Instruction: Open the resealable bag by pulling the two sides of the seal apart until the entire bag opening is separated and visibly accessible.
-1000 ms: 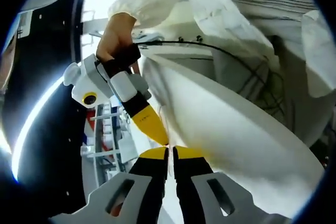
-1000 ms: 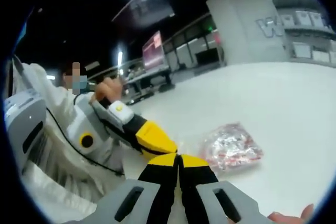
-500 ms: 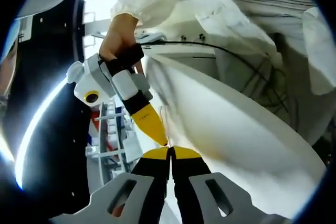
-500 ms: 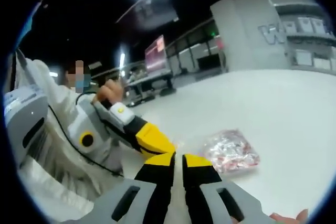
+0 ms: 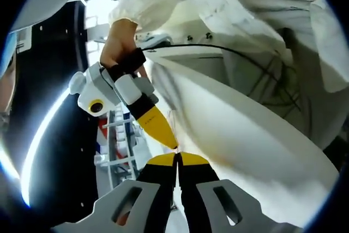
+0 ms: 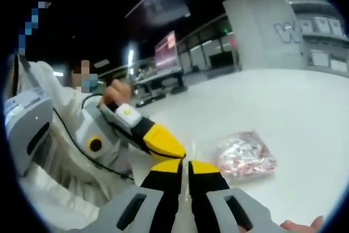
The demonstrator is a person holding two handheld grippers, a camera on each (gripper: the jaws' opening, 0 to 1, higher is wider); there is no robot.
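Left hand-held gripper (image 5: 177,155) had its yellow-tipped jaws pressed together w/ no visible gap; whether a thin edge of plastic was between them, I cannot tell. Right hand-held gripper (image 6: 185,162) showed a narrow slit between its jaws, approx. closed, and what it held, if anything, was too small to see. Both tips met nearly nose to nose: in the left gripper view the right one came in from the upper left, held by a person's hand (image 5: 116,41), its yellow tip just above the left one's jaws.

Resealable bag (image 6: 245,155), clear w/ red-and-white contents, lay on the white desk (image 6: 305,113) in the right gripper view, just to the right of the right gripper's tips. A faint transparent glint sat near the tips, maybe the seal end, but this was not sure.

Seal looked not yet separated. To do this step well, in my judgement: each gripper should pinch one lip only, close to the zip line, then pull apart slowly & straight, opposite dirs., so the film does not slip out or tear. Contents' weight may drag the bag, so keep it low over the desk.
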